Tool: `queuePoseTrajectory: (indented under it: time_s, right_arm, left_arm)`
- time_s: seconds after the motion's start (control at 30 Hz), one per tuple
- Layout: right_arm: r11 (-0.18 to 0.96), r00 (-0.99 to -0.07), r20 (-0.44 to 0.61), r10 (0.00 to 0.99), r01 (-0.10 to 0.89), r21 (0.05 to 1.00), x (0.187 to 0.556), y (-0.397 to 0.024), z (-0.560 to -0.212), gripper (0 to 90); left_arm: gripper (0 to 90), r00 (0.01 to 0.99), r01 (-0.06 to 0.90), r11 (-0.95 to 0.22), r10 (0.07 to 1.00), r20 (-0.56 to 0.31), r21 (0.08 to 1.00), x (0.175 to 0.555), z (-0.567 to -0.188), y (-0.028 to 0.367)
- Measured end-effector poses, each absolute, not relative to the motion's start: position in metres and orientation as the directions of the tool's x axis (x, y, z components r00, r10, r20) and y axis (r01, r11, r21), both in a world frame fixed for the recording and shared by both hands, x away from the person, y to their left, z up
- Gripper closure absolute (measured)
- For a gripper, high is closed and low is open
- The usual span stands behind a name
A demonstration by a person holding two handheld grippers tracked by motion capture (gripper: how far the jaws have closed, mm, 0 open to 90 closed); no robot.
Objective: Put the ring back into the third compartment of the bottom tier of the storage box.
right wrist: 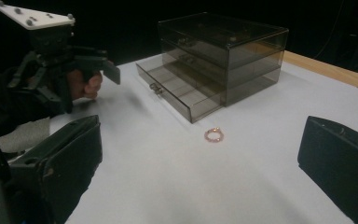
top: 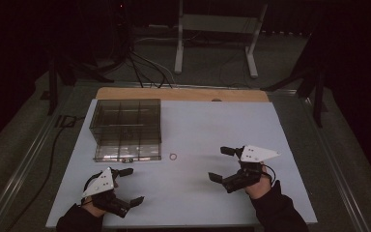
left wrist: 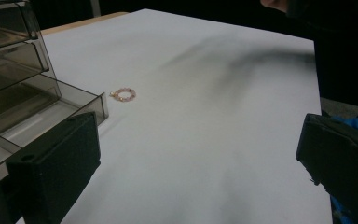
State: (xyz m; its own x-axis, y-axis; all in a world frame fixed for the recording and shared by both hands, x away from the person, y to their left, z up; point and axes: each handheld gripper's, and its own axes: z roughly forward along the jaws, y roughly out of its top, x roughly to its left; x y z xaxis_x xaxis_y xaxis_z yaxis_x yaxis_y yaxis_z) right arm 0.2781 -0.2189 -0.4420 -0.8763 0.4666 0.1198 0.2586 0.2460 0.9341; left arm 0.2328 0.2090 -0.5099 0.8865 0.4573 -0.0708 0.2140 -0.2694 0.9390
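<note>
drawer box (top: 125,126), a smoky see-through plastic cabinet with flat square walls and stacked shallow drawers, sits at about ten o'clock on the table (top: 212,125), a broad matte white sheet with a strip of bare wood along its far edge. its bottom drawer (right wrist: 179,91) is pulled out toward the person, showing thin dividers and a small knob on the front. the left gripper (top: 128,186), black and blocky under a pale three-cornered plate, rests at seven o'clock with its jaws spread wide and empty; the open drawer lies just beyond it. the right gripper (top: 224,164), same build, lies at four o'clock, jaws likewise wide apart with nothing between them. the bead ring (top: 173,156), a small loop of pinkish round beads with a few gold ones, lies flat on the bare white surface near the centre, just beside the open drawer's right front corner, touching nothing, between the two grippers and apart from both.
</note>
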Motion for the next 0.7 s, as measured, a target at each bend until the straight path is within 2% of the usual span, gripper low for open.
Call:
queuePoseTrajectory:
  time_s: [0.7]
  right_arm:
    - [0.272, -0.874, 0.142, 0.464, 0.293, 0.917, 0.315, -0.185, -0.451, 0.0]
  left_arm:
    - [0.6, 0.887, 0.214, -0.273, 0.456, -0.069, 0.938, 0.233, -0.510, 0.209]
